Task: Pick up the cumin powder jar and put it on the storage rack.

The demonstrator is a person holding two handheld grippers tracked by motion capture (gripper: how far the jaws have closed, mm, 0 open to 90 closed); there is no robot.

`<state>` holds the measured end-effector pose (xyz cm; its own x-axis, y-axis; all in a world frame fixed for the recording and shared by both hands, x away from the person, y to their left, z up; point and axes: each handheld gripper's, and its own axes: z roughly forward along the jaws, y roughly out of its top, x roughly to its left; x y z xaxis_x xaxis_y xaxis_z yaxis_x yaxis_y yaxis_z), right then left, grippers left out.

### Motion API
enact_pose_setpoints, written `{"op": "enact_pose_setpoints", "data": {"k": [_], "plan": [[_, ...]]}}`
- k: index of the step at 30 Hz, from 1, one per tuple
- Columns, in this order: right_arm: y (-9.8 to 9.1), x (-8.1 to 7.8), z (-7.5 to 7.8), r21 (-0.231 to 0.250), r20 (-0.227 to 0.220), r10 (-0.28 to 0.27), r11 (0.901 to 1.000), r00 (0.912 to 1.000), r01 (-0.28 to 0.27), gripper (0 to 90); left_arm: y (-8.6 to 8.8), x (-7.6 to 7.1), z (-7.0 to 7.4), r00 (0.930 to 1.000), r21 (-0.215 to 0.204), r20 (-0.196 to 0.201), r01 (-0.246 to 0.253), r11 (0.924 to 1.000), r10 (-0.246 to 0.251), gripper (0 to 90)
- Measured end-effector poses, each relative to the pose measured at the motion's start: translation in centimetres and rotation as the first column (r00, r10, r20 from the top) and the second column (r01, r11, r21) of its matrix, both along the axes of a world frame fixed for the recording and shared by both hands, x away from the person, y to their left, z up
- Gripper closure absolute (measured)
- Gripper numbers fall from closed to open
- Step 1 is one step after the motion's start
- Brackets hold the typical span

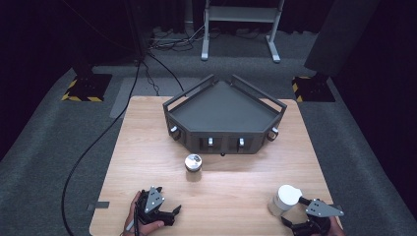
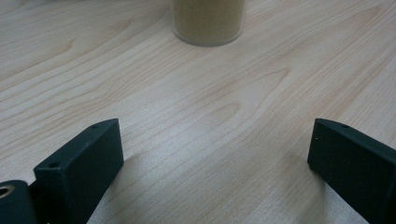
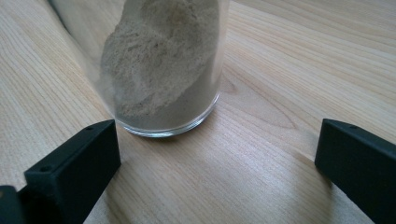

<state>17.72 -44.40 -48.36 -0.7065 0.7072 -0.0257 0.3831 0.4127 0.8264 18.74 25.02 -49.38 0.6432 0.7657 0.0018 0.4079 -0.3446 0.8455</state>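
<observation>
Tongs on the right (image 3: 217,154) stand apart just before a white-capped glass jar of pale powder (image 3: 163,70) on the wooden desk (image 1: 147,162); left tongs (image 2: 215,158) gape too, facing a metal-lidded jar (image 1: 193,162).

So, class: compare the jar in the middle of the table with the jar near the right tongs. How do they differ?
The middle jar has a shiny silver lid; the right-hand jar has a white one. The middle jar holds yellowish-tan powder, the right-hand jar paler grey-beige powder heaped unevenly. The middle jar stands apart from the left tongs; the right-hand jar stands just ahead of the open right tongs. Both are clear, upright jars on the wooden table.
</observation>
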Motion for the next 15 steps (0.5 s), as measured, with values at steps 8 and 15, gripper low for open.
{"op": "enact_pose_setpoints", "data": {"k": [8, 15], "plan": [[0.0, 0.0, 0.0, 0.0, 0.0, 0.0, 1.0, 1.0, 0.0, 0.0, -0.11, 0.03, 0.2, 1.0, 0.008, -0.005, -0.005, 1.0, 0.005, 3.3], [-0.01, 0.01, 0.0, 0.0, 0.0, 0.0, 1.0, 1.0, 0.0, 0.0, 0.08, -0.08, 0.38, 0.9998, -0.016, -0.001, -0.022, 0.9996, 0.022, 3.1]]}}
